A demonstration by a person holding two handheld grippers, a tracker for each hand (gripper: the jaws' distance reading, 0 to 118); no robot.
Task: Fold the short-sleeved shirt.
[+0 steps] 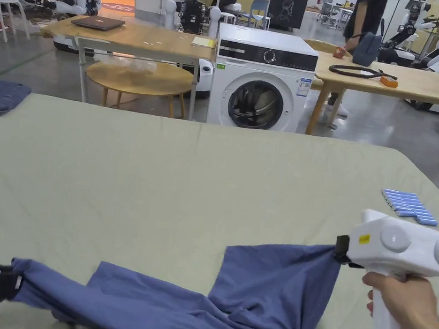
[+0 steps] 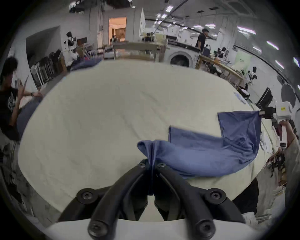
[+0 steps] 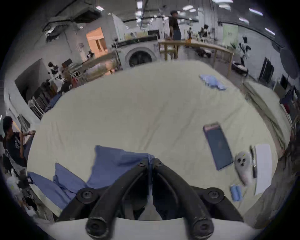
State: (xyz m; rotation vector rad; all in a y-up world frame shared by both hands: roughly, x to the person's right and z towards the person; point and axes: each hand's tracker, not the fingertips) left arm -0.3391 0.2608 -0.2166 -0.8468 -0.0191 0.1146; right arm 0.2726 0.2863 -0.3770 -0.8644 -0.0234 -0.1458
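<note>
Two claws, left claw (image 2: 151, 164) and right claw (image 3: 151, 162), each pinch one blue shirt (image 1: 261, 287), seemingly by corners.

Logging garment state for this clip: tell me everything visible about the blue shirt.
The blue shirt is a plain, thin, soft-looking fabric, unfolded and rumpled, with creases and one flap doubled over near its middle. It is stretched between the two grippers near the front edge of the pale green cloth-covered table. The left gripper pinches one bunched end and the right gripper a corner. The middle sags onto the table. Sleeves and collar cannot be made out.
</note>
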